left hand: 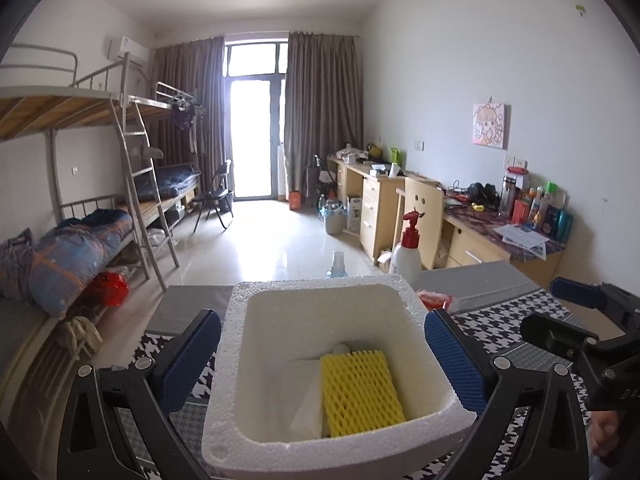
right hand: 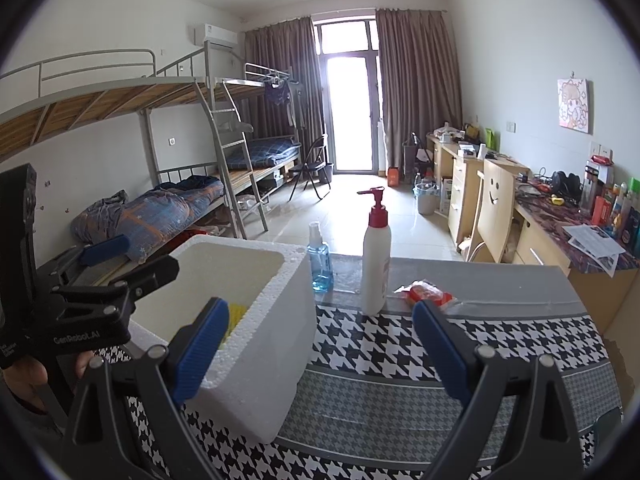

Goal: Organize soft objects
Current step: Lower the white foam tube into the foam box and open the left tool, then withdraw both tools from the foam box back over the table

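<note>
A white foam box (left hand: 240, 364) stands on the houndstooth tablecloth (right hand: 380, 360); it also shows in the right wrist view (right hand: 276, 320). Inside it lie a yellow foam net (left hand: 360, 388) and a white soft sheet (left hand: 308, 404); a strip of the yellow net (right hand: 236, 316) shows from the right. My left gripper (left hand: 322, 360) is open, its blue pads either side of the box without touching it. My right gripper (right hand: 320, 352) is open and empty, to the right of the box. A red-orange packet (right hand: 426, 294) lies on the table beyond the right gripper.
A white pump bottle with a red top (right hand: 376, 264) and a small blue spray bottle (right hand: 320, 264) stand at the table's far edge behind the box. Bunk beds line the left wall, desks and a chair the right wall.
</note>
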`<action>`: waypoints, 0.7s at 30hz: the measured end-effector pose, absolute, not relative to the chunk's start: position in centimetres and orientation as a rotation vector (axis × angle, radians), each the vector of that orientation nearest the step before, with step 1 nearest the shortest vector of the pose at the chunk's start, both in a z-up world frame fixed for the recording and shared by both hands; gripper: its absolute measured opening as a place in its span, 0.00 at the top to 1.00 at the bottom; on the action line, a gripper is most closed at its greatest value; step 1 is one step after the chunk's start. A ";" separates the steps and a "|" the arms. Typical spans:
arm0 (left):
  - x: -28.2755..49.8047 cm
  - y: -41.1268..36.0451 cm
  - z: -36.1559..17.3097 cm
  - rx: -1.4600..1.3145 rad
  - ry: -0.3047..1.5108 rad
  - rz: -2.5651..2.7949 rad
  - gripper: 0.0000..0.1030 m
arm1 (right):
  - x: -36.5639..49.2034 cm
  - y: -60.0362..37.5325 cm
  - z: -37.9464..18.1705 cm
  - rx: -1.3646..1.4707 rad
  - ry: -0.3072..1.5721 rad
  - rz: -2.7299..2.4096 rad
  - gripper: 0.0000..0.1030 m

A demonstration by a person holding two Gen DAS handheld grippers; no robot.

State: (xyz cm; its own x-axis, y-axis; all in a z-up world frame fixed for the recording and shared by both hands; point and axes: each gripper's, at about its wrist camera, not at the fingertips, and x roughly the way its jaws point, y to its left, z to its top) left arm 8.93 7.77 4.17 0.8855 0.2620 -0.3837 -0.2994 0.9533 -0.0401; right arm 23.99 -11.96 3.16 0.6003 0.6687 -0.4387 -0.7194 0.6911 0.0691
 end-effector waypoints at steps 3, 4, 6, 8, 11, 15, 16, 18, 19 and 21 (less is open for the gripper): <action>8.1 7.7 4.5 -0.105 0.365 0.293 0.01 | 23.5 -12.1 3.3 -0.116 0.451 0.817 0.07; 7.8 7.6 4.5 -0.105 0.358 0.292 0.01 | 23.3 -12.2 3.3 -0.111 0.448 0.823 0.07; 7.3 7.2 4.7 -0.099 0.351 0.293 0.01 | 23.1 -12.4 3.4 -0.103 0.445 0.829 0.07; 6.8 7.0 4.8 -0.100 0.346 0.288 0.01 | 22.8 -12.7 3.5 -0.099 0.436 0.827 0.07; 6.1 6.7 4.7 -0.114 0.350 0.280 0.01 | 22.2 -12.9 3.7 -0.103 0.419 0.824 0.07; 5.0 6.3 4.7 -0.112 0.332 0.271 0.01 | 21.1 -13.5 3.8 -0.096 0.388 0.832 0.07; 4.8 6.2 4.7 -0.108 0.329 0.269 0.01 | 20.8 -13.6 3.8 -0.093 0.384 0.836 0.07; 4.4 5.8 4.7 -0.100 0.320 0.275 0.01 | 20.2 -13.9 3.8 -0.089 0.370 0.837 0.07; 4.1 5.7 4.7 -0.098 0.313 0.277 0.01 | 19.9 -14.1 3.9 -0.091 0.361 0.831 0.07; 3.6 5.6 4.7 -0.099 0.295 0.278 0.01 | 19.3 -14.3 4.0 -0.096 0.339 0.820 0.07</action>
